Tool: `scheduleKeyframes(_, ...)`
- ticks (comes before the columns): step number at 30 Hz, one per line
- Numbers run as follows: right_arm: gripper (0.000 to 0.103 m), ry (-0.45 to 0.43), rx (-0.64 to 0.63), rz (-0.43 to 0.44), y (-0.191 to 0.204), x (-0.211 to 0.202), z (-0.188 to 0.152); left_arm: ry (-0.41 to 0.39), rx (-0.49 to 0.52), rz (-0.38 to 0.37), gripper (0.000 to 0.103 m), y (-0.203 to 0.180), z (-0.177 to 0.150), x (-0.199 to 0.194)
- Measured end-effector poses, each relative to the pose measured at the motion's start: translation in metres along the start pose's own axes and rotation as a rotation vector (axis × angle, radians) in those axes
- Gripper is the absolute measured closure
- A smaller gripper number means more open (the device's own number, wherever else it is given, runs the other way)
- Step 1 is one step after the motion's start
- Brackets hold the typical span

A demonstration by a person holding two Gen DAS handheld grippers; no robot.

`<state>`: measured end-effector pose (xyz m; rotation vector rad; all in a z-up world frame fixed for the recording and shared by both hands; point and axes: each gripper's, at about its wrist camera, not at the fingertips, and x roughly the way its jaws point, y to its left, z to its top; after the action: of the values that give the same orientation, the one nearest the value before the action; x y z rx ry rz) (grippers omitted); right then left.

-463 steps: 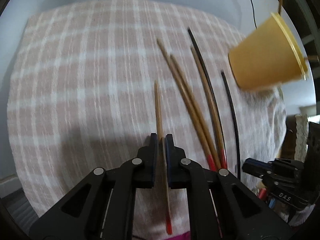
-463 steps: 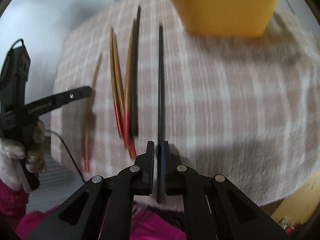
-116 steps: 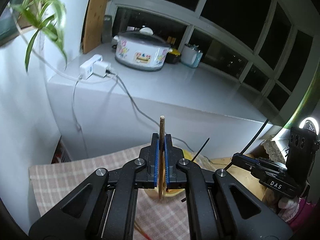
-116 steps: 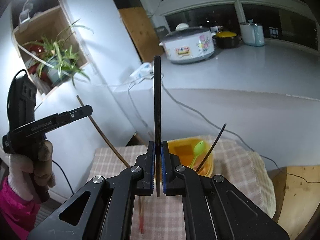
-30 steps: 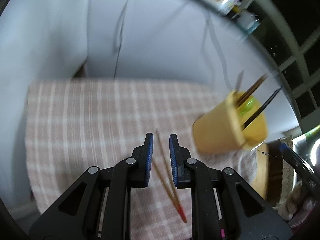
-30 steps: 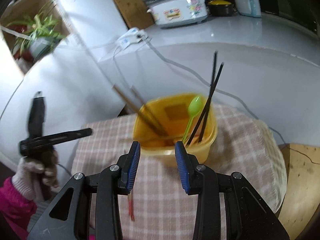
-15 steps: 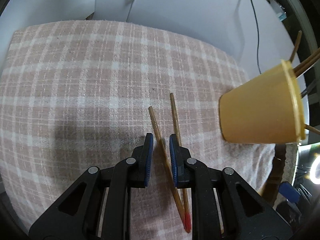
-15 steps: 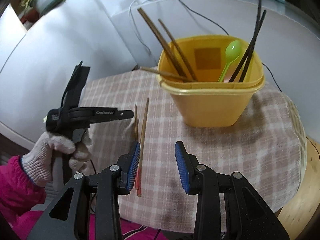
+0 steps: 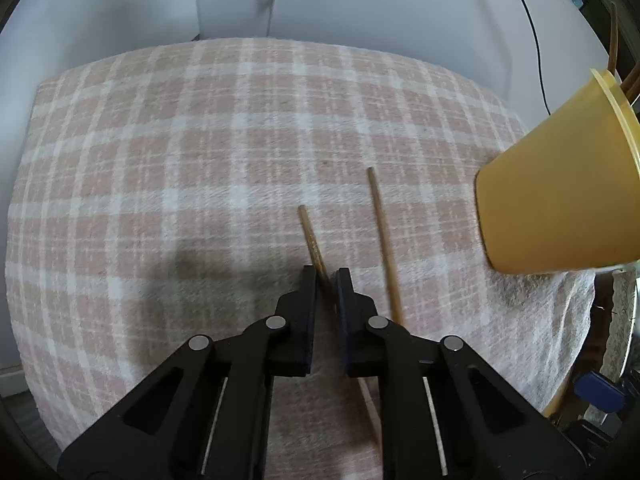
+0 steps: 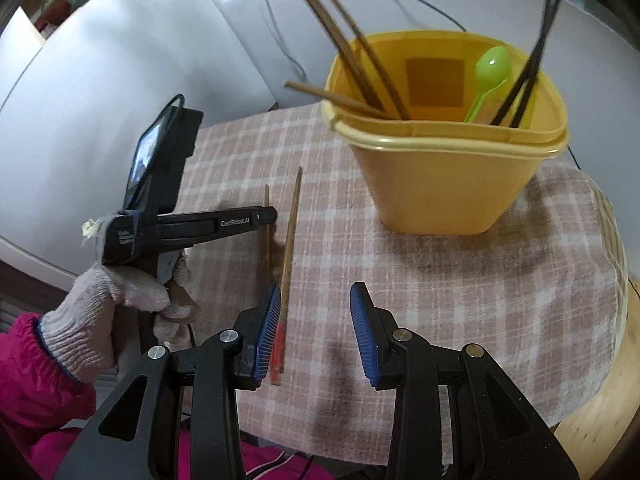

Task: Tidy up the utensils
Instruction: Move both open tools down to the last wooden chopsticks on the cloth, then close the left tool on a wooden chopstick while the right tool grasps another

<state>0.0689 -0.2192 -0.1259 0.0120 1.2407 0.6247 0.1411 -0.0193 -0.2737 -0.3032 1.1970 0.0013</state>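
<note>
The left gripper [image 9: 325, 276] is nearly closed around the shorter wooden chopstick [image 9: 310, 236] on the checked cloth [image 9: 160, 160], pads apparently not yet pinching, while the right gripper [image 10: 314, 308] hangs wide open and empty beside the longer red-tipped chopstick [image 10: 289, 232]. Both sticks lie side by side toward the cloth's near-left edge, so a skewed close could roll the thin stick out or snag the weave. The yellow tub [image 10: 448, 184] near the far-right edge holds brown chopsticks [image 10: 352, 52], black chopsticks [image 10: 532, 68] and a green spoon [image 10: 490, 72].

Left tongs [image 9: 325, 276] straddle one wooden chopstick [image 9: 312, 242] on cloth [image 9: 160, 160].
</note>
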Motion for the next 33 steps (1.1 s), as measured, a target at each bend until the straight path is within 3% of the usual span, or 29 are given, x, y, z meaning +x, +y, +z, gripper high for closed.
scheduleKeyframes(14,0.069,0.112,-0.139,-0.023,0.046,0.066,0.028,-0.015,-0.088,-0.02,0.097,0.061,-0.035,-0.02)
scheduleKeyframes(33,0.073,0.218,-0.215,-0.217,0.077,0.142,0.069,-0.032,-0.202,-0.04,0.097,0.134,-0.061,-0.057)
